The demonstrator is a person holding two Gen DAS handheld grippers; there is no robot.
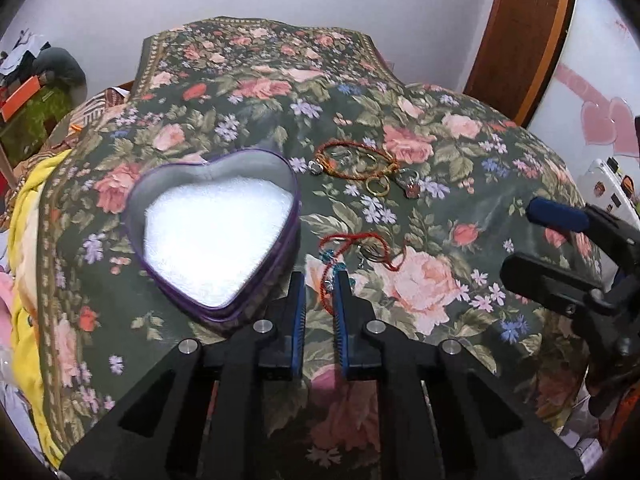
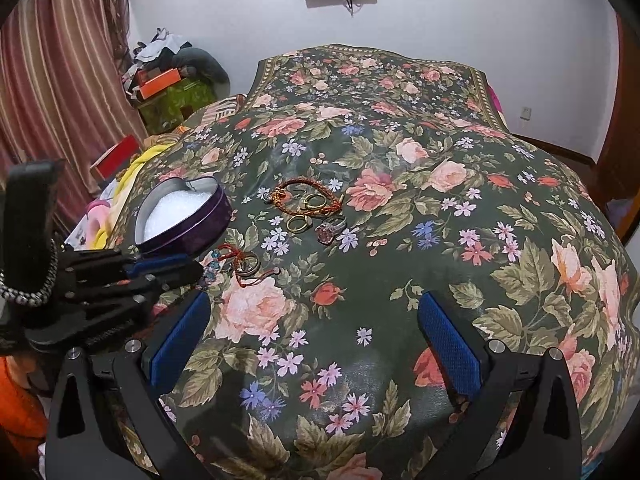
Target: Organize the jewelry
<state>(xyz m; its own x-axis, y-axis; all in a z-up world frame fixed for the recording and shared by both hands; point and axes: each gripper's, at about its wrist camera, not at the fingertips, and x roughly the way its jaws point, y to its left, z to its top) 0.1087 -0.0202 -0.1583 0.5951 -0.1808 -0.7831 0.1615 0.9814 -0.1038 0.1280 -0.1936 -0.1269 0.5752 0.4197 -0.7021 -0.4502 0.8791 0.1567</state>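
A heart-shaped purple tin (image 1: 216, 236) (image 2: 182, 216) with white padding sits open on the floral cloth. A red cord bracelet with blue beads (image 1: 352, 254) (image 2: 236, 262) lies right of it. My left gripper (image 1: 320, 280) (image 2: 192, 270) is narrowly open, its fingertips on either side of the bracelet's beaded end. Farther back lie an orange braided bracelet (image 1: 352, 160) (image 2: 306, 200), gold rings (image 1: 378, 186) (image 2: 300, 222) and a pink-stone ring (image 1: 410, 184) (image 2: 330, 230). My right gripper (image 2: 316, 320) is wide open and empty, nearer than the jewelry.
The floral cloth (image 2: 400, 280) covers a rounded table. A yellow cloth (image 1: 24, 240) and clutter lie off the left edge. A wooden door (image 1: 520, 32) stands at the back right, a curtain (image 2: 60, 80) at the left.
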